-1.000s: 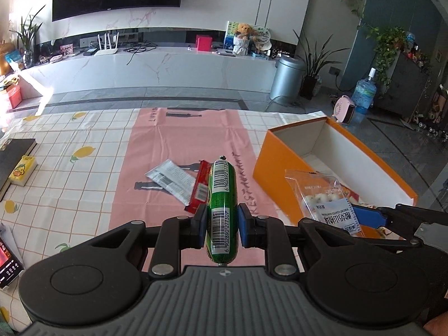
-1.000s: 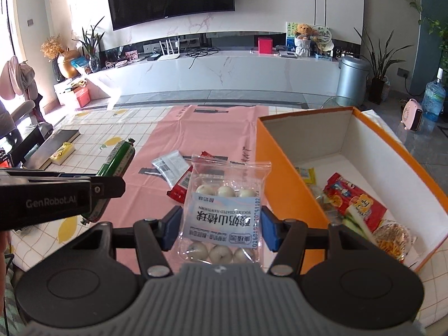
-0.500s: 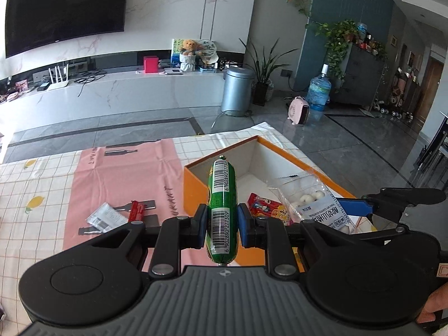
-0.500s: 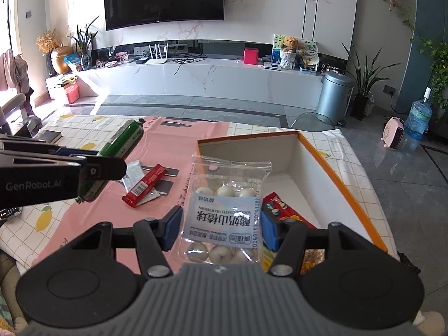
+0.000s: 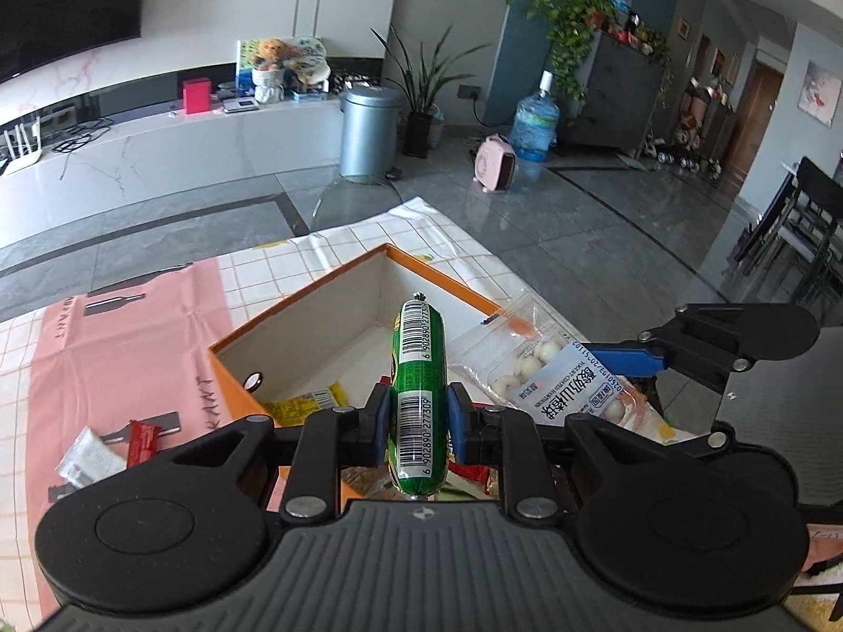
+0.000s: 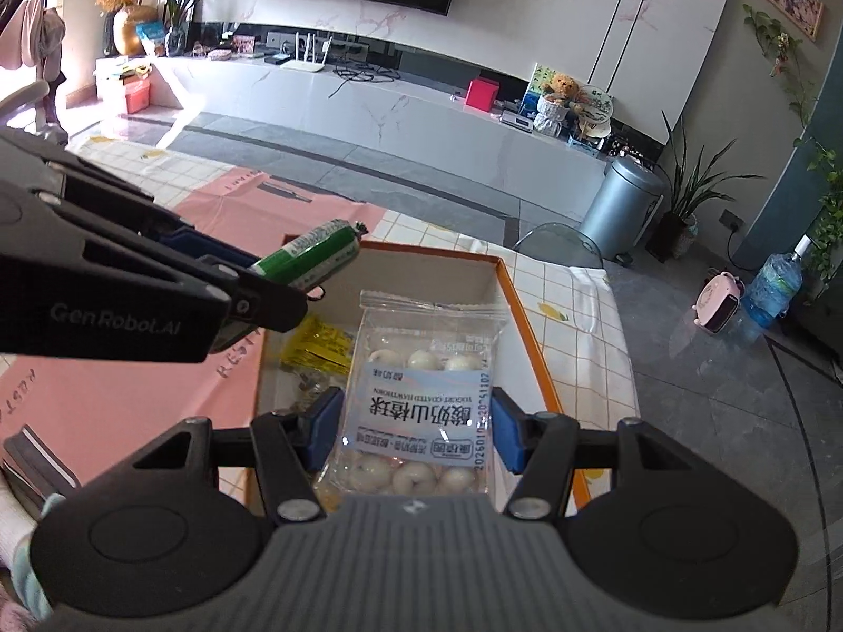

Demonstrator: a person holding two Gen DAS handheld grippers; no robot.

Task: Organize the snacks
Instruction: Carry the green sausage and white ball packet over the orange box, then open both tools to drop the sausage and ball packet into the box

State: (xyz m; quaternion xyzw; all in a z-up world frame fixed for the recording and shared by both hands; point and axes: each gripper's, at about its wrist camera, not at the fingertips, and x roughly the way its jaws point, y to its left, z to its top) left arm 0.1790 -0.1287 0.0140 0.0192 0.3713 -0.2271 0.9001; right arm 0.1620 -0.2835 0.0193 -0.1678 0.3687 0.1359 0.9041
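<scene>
Nearest the box (image 6: 532, 326), above its near end, the right gripper (image 6: 411, 432) grasps a clear bag of white balls (image 6: 421, 400) by its two side edges, the bag standing flat between the blue pads with its printed label facing the camera and its sealed top edge pointing toward the far wall of the box. Beside it, to the left over the box's left wall, the left gripper (image 5: 419, 424) is clenched on a green sausage (image 5: 419, 395), whose long axis runs along the fingers and points out over the open box toward its far corner; in the right wrist view the same sausage (image 6: 311, 258) juts beyond the left gripper's tip across the left rim. Below both, on the floor of the box, lie a yellow packet (image 6: 316, 342) near the left wall and red wrappers partly hidden behind the left gripper. Outside the box, on the pink cloth (image 5: 121, 347) to its left, a red bar (image 5: 142, 437) and a white sachet (image 5: 87, 455) remain unsorted. Judged from this layout, both held snacks already hang over the box interior, so the coming move is a lowering and release; the right gripper sits nearer the box's middle, the left nearer its left wall.
</scene>
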